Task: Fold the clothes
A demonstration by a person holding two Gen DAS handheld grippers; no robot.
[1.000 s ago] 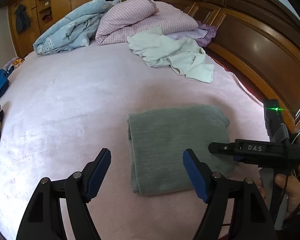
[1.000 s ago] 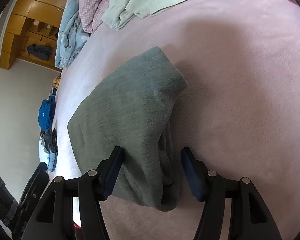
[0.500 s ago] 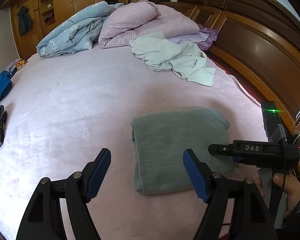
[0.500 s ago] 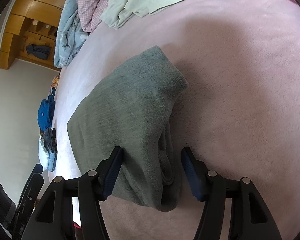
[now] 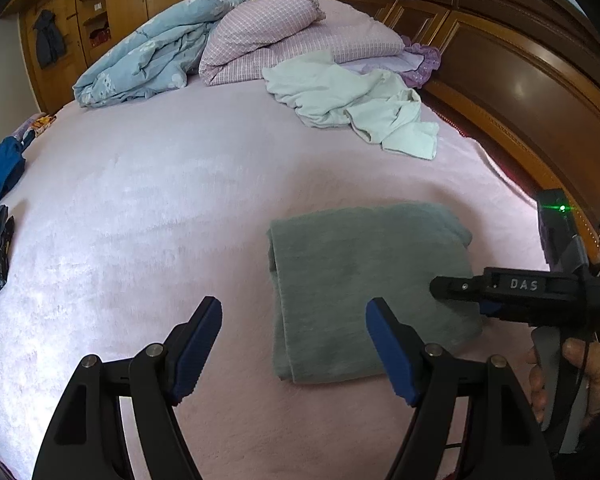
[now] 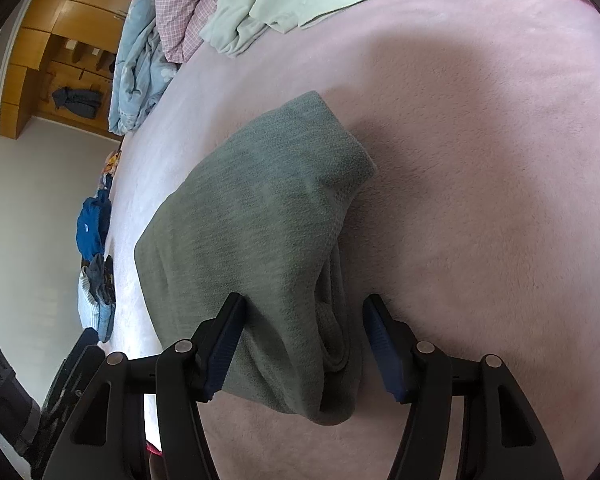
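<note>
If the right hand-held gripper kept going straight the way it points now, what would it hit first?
Most likely the folded gray garment: its near end already lies between the open fingers of the right hand-held gripper, directly ahead. Depth is hard to judge.

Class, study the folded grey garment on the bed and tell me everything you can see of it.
The folded grey fleecy garment lies flat on the pink plush bedspread as a rough rectangle of several stacked layers, the layered edges showing at one end. Its cloth looks soft and thick. The open right tool straddles that near end, fingers on either side. The open left tool hovers over its other side, holding nothing.
</note>
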